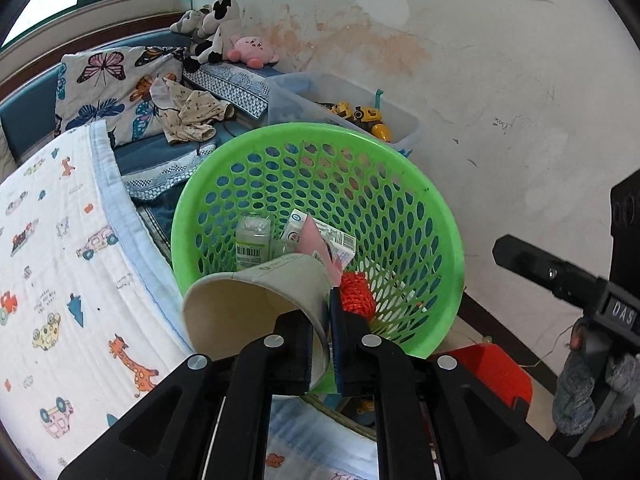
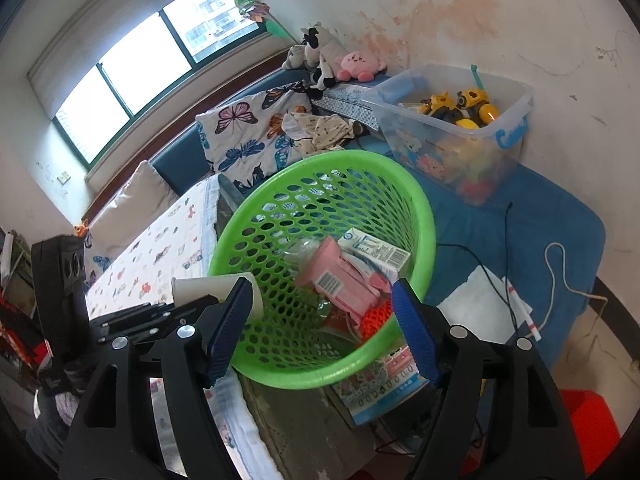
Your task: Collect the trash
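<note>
A green perforated basket stands at the bed's edge. Inside lie a pink carton, a white carton, a clear bottle and an orange net. My left gripper is shut on the rim of a white paper cup, held tilted at the basket's near rim; the cup also shows in the right wrist view. My right gripper is open and empty, its blue-padded fingers on either side of the basket's near rim.
A bed with a cartoon-print quilt lies to the left. A clear bin of yellow toys stands on a blue mat with cables. Plush toys sit by the wall. A red stool is at lower right.
</note>
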A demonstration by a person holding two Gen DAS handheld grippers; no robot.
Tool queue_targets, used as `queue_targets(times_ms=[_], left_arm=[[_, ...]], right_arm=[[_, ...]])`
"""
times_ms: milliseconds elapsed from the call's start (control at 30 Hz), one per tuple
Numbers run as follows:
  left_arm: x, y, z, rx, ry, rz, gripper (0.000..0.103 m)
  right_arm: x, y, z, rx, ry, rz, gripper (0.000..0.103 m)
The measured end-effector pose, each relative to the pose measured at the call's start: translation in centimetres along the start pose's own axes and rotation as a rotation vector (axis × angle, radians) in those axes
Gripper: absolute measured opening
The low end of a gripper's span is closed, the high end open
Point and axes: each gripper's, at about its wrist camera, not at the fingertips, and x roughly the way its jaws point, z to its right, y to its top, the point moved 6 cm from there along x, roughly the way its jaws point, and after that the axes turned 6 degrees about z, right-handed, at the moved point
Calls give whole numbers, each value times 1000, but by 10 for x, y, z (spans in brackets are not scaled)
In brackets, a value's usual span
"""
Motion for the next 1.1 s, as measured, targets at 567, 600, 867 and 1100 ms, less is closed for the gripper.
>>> queue_targets(times_ms=[567,600,867,1100], left_arm=[[-55,-4,-11,4,45,123,60],[-59,-5,-13,2,50,129,61],[-106,-23,-37,-40,121,197,81],[-147,-36,-55,-27,212,251,93]], right_arm=[[-16,-24,-31,-102,-12,43,84],[-17,-25,-33,-112,-13,46,85],[-22,-43,-65,-215,-17,55,94],[-27,-58,-92,-291,-22,63,98]])
